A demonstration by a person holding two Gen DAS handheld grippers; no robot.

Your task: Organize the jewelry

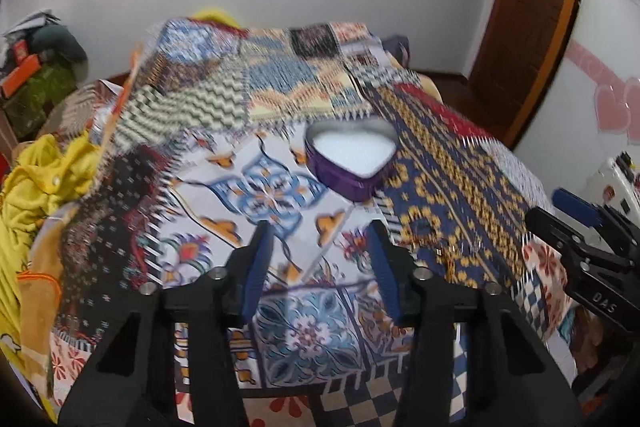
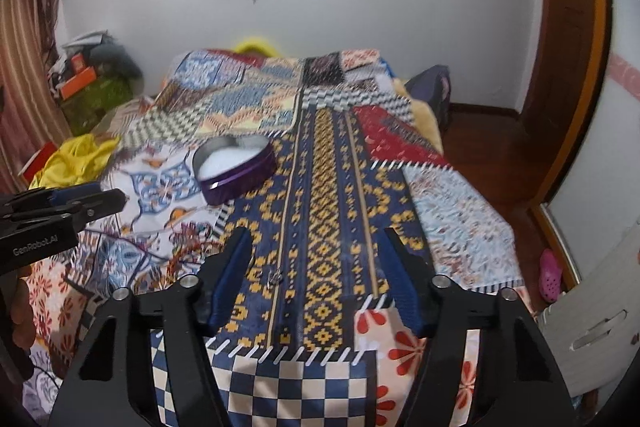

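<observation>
Purple heart-shaped tin box [image 1: 352, 159] with white lining sits open on the patchwork-print bedspread [image 1: 276, 187], lid not seen. Left gripper [image 1: 320, 255], black frame with blue pads, hovers above the floral white patch nearer than the box, jaws apart, nothing between them. Right gripper [image 2: 316, 271] hovers over the navy-and-yellow patterned strip [image 2: 324, 227], jaws apart, likewise holding nothing. Small silver jewelry pieces [image 2: 274, 277], at least 2, lie on that strip between the right gripper's pads, nearer the left pad; type cannot be resolved. In the left wrist view the same pieces [image 1: 452, 249] appear blurred, just right of the left gripper, well apart from the box. Yellow cloth [image 2: 78, 159] is bunched at the bedspread's left edge. Wooden door [image 1: 528, 19] stands at right
</observation>
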